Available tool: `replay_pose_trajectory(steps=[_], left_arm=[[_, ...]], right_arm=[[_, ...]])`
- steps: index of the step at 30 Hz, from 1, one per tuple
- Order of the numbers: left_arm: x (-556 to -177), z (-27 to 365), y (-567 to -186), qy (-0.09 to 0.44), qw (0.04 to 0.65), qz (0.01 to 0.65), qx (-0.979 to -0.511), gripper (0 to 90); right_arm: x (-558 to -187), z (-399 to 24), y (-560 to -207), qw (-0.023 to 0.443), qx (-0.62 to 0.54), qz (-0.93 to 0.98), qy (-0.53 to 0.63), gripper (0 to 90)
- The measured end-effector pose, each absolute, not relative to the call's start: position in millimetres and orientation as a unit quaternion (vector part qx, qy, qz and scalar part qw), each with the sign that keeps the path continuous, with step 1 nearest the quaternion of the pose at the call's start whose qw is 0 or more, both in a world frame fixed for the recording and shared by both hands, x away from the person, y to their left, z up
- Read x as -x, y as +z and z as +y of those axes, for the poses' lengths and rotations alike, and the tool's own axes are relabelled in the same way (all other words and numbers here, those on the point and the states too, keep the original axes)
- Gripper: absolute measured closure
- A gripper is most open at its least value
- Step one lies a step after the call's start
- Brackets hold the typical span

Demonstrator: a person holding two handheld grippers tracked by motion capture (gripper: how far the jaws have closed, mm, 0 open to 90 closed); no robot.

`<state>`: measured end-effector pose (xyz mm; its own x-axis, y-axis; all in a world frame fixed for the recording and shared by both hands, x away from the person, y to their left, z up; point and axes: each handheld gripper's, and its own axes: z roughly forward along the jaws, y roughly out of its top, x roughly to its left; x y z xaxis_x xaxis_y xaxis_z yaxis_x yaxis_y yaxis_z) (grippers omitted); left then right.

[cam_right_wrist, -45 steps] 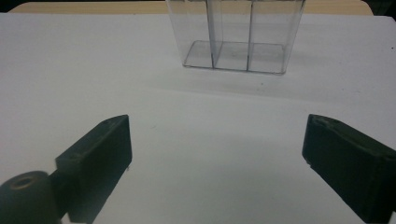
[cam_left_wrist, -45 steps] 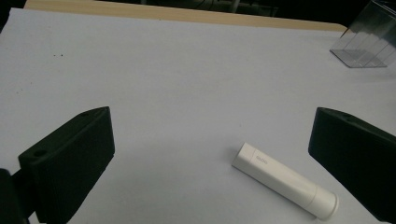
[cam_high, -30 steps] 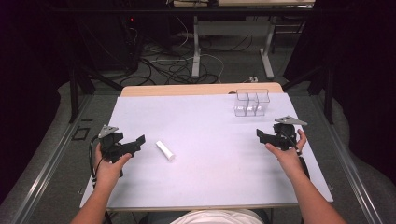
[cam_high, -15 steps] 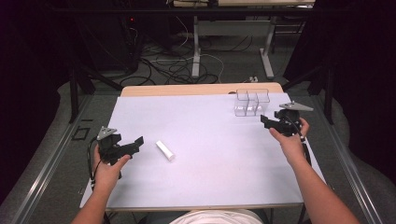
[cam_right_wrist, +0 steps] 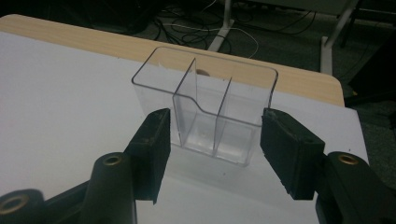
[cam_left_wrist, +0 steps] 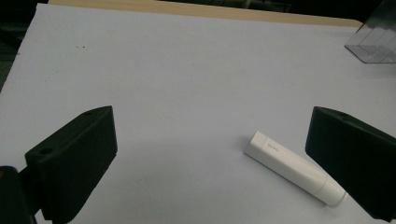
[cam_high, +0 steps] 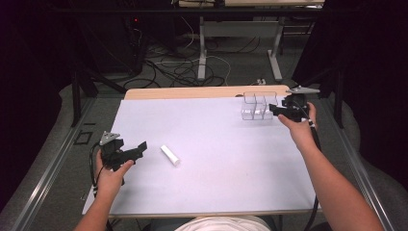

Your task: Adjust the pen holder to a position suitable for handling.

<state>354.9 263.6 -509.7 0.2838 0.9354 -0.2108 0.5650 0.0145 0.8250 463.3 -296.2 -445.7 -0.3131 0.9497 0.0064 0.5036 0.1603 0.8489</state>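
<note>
White sheet (cam_high: pixel 216 159) covered the wooden table (cam_high: pixel 202 92), dark room behind with cables (cam_high: pixel 183 67) on the floor. Left gripper (cam_high: pixel 140 147) sat near the table's near-left edge, jaws spread wide, nothing between them, held in the left hand (cam_high: pixel 111 171). In the left gripper view a white tube (cam_left_wrist: pixel 294 167) lay flat on the sheet just ahead of the jaws, close to the right-hand jaw, not touching as far as could be told. In the high view the tube (cam_high: pixel 170 155) lay just right of that gripper. Right gripper (cam_high: pixel 274 109) was at the far right, jaws open, held in the right hand (cam_high: pixel 299 130). Its own view showed the jaws spread on either side of a clear box (cam_right_wrist: pixel 208 112) with three compartments, empty, upright; contact with the walls couldn't be told. Box (cam_high: pixel 259 106) stood near the sheet's far-right edge, well apart from the tube.
</note>
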Motion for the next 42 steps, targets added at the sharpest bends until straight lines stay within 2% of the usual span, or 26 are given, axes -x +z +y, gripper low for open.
replay_pose_trajectory(steps=[7, 9, 22, 42], left_arm=[[-355, 264, -511, 0.210, 0.439, 0.562, -0.669, 2.2], [-355, 264, -511, 0.210, 0.438, 0.562, -0.669, 2.2], [-356, 267, -513, 0.208, 0.437, 0.565, -0.668, 2.3], [-353, 269, -513, 0.210, 0.435, 0.574, -0.661, 2.5]], right_arm=[[-484, -288, -435, 0.294, -0.507, 0.720, 0.372, 42.0], [-491, -286, -435, 0.288, -0.505, 0.722, 0.375, 45.6], [-526, -285, -446, 0.288, -0.546, 0.713, 0.332, 49.1], [-551, -302, -468, 0.254, -0.614, 0.689, 0.289, 69.8]])
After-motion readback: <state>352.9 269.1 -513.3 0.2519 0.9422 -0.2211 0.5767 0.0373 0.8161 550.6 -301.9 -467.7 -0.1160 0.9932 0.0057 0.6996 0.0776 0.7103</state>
